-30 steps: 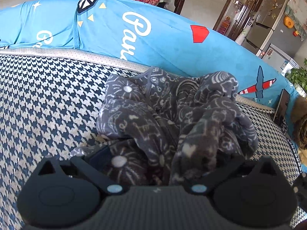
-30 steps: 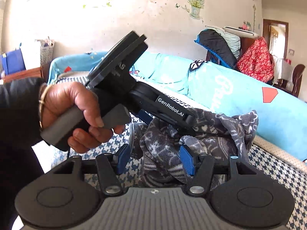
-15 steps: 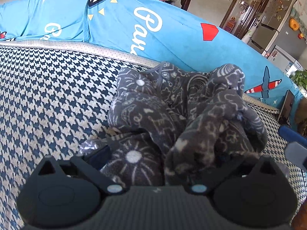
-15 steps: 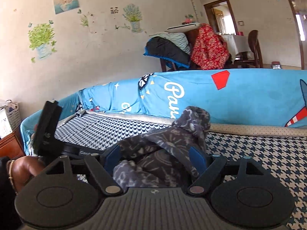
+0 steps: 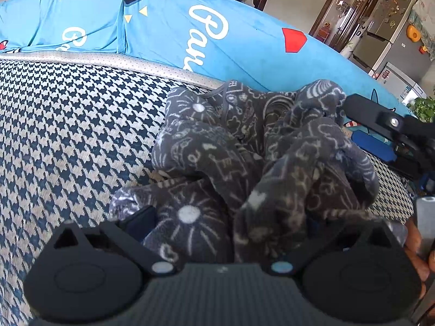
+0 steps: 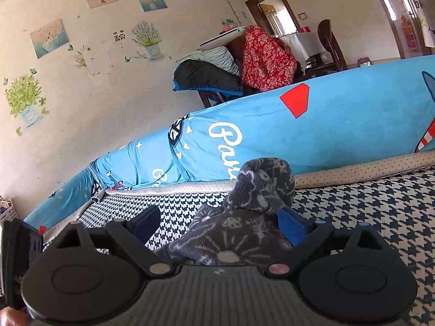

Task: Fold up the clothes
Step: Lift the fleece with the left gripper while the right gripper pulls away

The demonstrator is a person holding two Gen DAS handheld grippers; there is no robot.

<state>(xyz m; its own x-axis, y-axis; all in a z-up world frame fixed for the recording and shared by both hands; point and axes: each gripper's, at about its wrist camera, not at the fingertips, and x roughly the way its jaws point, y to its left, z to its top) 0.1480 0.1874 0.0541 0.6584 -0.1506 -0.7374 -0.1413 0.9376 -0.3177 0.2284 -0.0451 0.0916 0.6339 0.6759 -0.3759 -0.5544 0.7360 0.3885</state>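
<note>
A grey fleece garment (image 5: 244, 146) with white doodle print lies bunched on the houndstooth sofa seat (image 5: 68, 141). My left gripper (image 5: 225, 225) is shut on its near folds, and the cloth packs the whole gap and hides the right pad. In the right wrist view my right gripper (image 6: 220, 222) has its jaws opening around another part of the garment (image 6: 258, 190). Its left pad stands clear of the cloth and its right pad (image 6: 291, 225) touches it. That gripper (image 5: 350, 121) also shows at the garment's right side in the left wrist view.
A blue printed cover (image 5: 217, 35) drapes the sofa back behind the garment. A hand (image 5: 416, 247) holds the right tool's handle at the lower right. Chairs piled with clothes (image 6: 261, 59) stand behind the sofa. A fridge (image 5: 391, 40) and a doorway are farther off.
The right gripper rolled level and swung around to the garment's right side while its jaws spread wide off the cloth. The left gripper kept still with the bunch between its fingers.
</note>
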